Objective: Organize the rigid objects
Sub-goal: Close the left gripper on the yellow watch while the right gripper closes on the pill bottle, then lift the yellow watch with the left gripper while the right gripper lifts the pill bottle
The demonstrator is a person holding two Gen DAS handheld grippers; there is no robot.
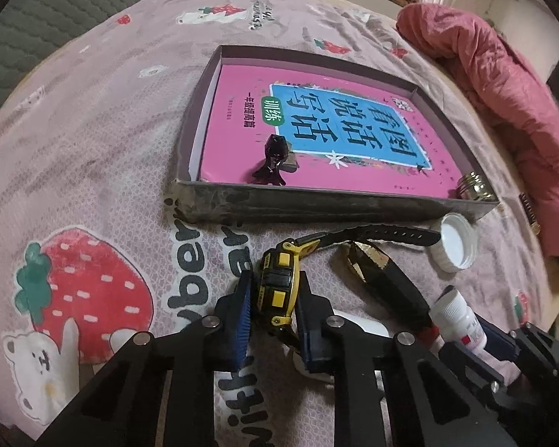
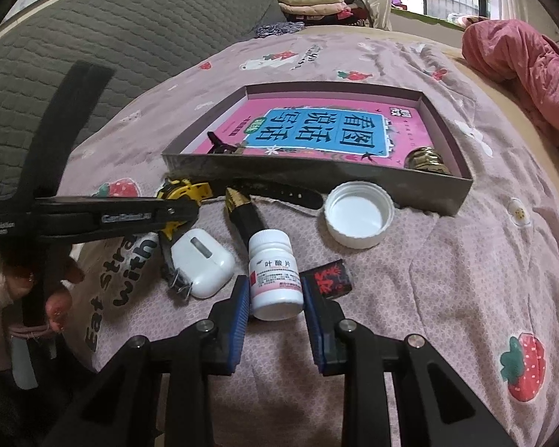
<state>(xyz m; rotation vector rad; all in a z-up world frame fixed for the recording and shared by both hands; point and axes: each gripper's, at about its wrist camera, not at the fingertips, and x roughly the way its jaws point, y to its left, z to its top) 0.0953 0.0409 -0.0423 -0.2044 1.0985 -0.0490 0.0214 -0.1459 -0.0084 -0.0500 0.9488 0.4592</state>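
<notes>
The yellow-and-black wristwatch (image 1: 277, 290) and the white plastic pill bottle (image 2: 275, 279) were pinched between jaws, just short of the shallow grey cardboard box (image 1: 316, 205).

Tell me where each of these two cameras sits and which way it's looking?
Left wrist: on the left tool, looking down its fingers at the yellow watch it grips; the right tool shows beside it.
Right wrist: on the right tool, looking at the white pill bottle it grips; the left tool and a hand show.
Both share the box with the pink book.
</notes>
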